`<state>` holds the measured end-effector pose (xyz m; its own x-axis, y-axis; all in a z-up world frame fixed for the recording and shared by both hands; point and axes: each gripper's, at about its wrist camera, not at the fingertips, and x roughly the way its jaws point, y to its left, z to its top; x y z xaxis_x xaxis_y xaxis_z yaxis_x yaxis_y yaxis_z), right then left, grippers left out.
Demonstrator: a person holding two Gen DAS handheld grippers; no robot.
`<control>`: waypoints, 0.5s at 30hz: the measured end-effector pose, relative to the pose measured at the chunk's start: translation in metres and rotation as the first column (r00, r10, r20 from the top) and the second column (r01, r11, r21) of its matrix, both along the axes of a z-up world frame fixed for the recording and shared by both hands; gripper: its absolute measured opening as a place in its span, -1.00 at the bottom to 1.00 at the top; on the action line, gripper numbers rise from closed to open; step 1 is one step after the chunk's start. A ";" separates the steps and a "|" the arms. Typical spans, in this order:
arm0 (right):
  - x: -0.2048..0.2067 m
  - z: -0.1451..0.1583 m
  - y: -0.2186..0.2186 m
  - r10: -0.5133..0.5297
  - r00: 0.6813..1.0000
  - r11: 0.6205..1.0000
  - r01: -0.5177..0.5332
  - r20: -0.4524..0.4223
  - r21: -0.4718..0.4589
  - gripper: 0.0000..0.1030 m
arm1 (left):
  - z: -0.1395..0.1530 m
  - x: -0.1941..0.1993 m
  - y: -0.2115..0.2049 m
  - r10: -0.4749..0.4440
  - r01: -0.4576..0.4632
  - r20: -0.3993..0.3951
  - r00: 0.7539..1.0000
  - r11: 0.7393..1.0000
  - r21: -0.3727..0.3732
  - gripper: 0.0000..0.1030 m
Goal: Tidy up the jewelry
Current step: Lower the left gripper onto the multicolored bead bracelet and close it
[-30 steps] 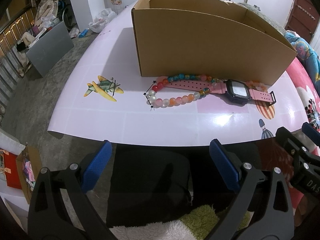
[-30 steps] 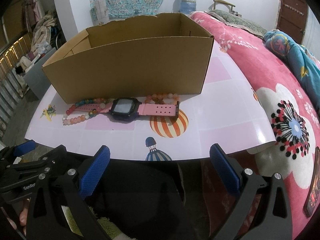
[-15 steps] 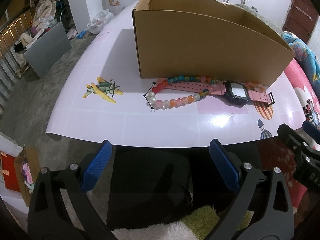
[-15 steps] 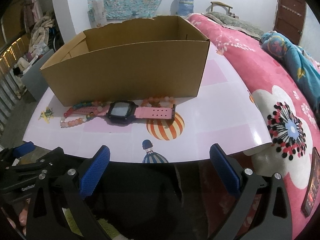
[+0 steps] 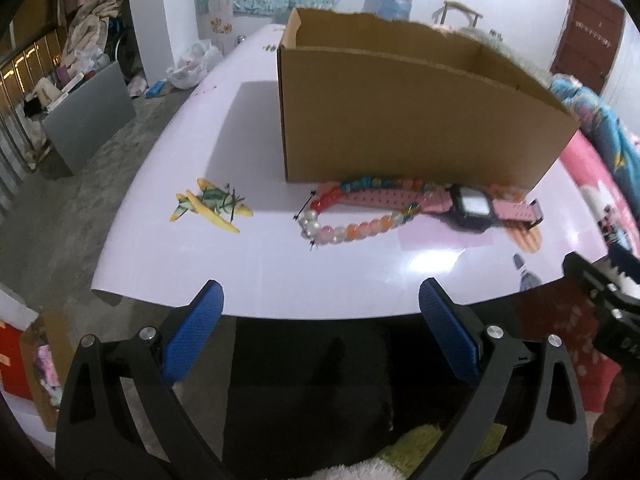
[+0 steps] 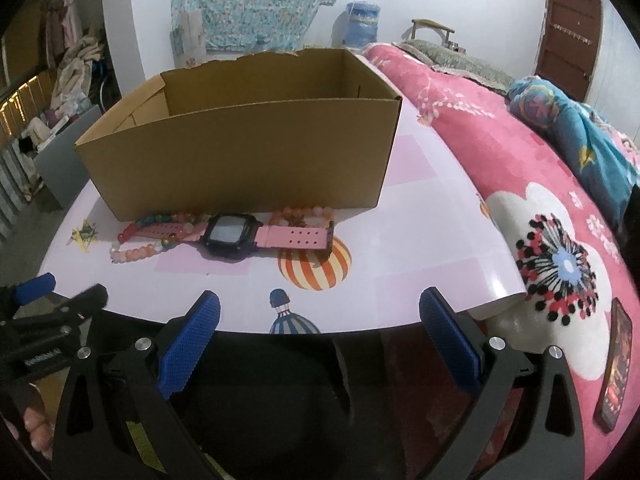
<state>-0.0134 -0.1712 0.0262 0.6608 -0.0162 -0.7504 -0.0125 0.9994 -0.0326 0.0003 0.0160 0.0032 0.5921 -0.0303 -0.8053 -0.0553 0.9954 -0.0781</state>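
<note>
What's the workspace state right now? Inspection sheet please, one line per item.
Surface: table, pale pink glossy cover with balloon and plane prints.
Job's things: cardboard box open-topped, inside not visible; pink watch, long bead bracelet and peach bead bracelet lie against its front wall; the long bracelet loops around the strap.
Clutter: nothing seen on the table.
Grippers: left gripper and right gripper open, empty, short of the table edge.
Cables: nothing seen.
Surroundings: pink floral blanket with phone on it; door.
</note>
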 end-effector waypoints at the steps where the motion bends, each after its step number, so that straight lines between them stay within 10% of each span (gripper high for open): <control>1: 0.000 0.002 0.000 0.012 1.000 1.000 -0.012 0.012 0.006 0.89 | 0.002 0.000 0.003 -0.010 0.011 0.013 1.000 1.000 -0.030 0.84; 15: 0.033 0.013 -0.004 0.156 0.988 0.934 -0.153 0.016 0.322 0.89 | 0.018 0.008 0.036 -0.056 0.079 0.109 0.992 0.973 -0.219 0.84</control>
